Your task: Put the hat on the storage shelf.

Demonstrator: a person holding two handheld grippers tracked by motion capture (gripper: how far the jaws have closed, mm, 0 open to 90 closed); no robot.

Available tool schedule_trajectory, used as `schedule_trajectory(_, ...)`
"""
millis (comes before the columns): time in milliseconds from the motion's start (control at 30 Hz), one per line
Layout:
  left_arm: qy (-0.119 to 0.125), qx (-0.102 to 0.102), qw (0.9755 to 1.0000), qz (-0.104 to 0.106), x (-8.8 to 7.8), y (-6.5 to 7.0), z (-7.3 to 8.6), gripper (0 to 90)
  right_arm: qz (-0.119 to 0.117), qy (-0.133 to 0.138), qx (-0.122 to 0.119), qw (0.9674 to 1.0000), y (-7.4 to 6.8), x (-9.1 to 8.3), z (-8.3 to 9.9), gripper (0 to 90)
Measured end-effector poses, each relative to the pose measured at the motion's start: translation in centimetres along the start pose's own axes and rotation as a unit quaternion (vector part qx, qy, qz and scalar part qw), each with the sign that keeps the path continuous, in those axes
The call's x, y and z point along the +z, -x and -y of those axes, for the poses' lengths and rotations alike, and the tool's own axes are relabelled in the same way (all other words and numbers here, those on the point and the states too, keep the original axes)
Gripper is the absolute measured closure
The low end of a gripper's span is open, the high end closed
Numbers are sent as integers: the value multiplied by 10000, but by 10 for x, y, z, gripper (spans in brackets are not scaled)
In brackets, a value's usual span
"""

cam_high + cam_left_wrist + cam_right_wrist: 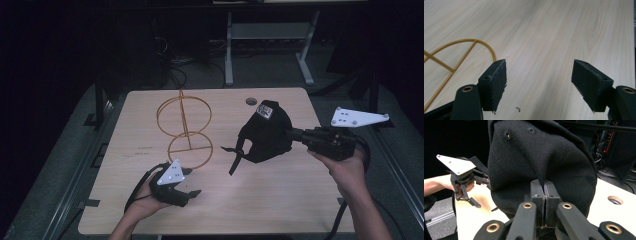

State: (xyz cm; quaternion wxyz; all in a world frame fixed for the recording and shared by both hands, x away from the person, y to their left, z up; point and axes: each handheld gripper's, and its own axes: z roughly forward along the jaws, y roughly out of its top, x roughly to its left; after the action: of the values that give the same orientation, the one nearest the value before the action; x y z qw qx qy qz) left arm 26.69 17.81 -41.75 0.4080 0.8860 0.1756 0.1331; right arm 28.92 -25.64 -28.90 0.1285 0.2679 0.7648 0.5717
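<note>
One gold wire stand [185, 131] beside lifted black cap [265, 132], table [280, 195] beneath

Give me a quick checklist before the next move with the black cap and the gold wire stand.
1. Right tool pinching the black cap: ok, jaws are shut on a fold of fabric.
2. Cap lifted off the table: ok, it hangs in the air, its strap dangling.
3. Left tool free: ok, jaws are open with nothing between them.
4. Gold wire stand upright: ok, its base ring rests on the table.
5. Left tool clear of the stand: ok, beside the base ring, not touching it.
6. Cap opening turned toward the stand's top ring: cannot tell.
</note>
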Motion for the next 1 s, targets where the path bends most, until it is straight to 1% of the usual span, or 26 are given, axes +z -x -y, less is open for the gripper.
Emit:
schedule_trajectory(67, 69, -38, 10000, -32, -1, 0, 1, 282, -29, -9, -64, 10000, -1, 2, -7, 886)
schedule_trajectory(133, 73, -4, 10000, -57, -1, -1, 2, 281, -54, -12, -106, 9999, -2, 5, -13, 886)
schedule_trajectory(200, 70, -1, 10000, -69, -1, -1, 2, 281, -69, 0, -125, 9999, -3, 6, -15, 886)
schedule_trajectory(233, 50, -10, 10000, -67, 0, -2, 3, 281, -77, 1, -148, 9999, -3, 7, -19, 886)
schedule_trajectory(267, 57, -35, 10000, -68, 1, -2, 4, 281, -121, 17, -163, 9998, -4, 12, -26, 886)
schedule_trajectory(333, 31, -38, 10000, -75, 1, -2, 4, 281, -143, 9, -176, 9997, -5, 14, -29, 886)
schedule_trajectory(367, 7, -1, 10000, -81, 1, -1, 4, 279, -182, 7, -192, 9997, -5, 18, -35, 886)
schedule_trajectory(400, 7, -1, 10000, -81, 1, -1, 4, 279, -182, 7, -192, 9997, -5, 18, -35, 886)
schedule_trajectory(467, 25, -6, 10000, -95, 1, -1, 4, 279, -242, -6, -243, 9994, -6, 26, -43, 886)
schedule_trajectory(667, -24, 10, 9999, -121, 1, -3, 6, 278, -328, -55, -325, 9989, -6, 39, -57, 886)
schedule_trajectory(700, -12, 11, 9999, -128, 1, -3, 6, 278, -373, -72, -349, 9987, -6, 46, -64, 886)
schedule_trajectory(800, -17, -9, 9999, -121, 2, -4, 6, 278, -458, -65, -375, 9982, -6, 55, -73, 886)
schedule_trajectory(833, -17, -9, 9999, -121, 2, -4, 6, 277, -458, -65, -375, 9982, -6, 55, -73, 886)
schedule_trajectory(867, -64, 16, 9999, -108, 3, -4, 6, 278, -496, -80, -405, 9979, -7, 61, -79, 886)
schedule_trajectory(900, -64, 16, 9999, -108, 3, -4, 6, 278, -496, -80, -405, 9979, -7, 61, -79, 886)
schedule_trajectory(933, -82, 5, 9999, -105, 4, -3, 6, 278, -525, -84, -434, 9976, -7, 67, -84, 886)
schedule_trajectory(967, -82, 5, 9999, -105, 4, -3, 6, 278, -525, -84, -434, 9976, -7, 67, -84, 886)
schedule_trajectory(1000, -112, 40, 9999, -91, 5, -3, 6, 278, -542, -82, -446, 9975, -8, 69, -86, 886)
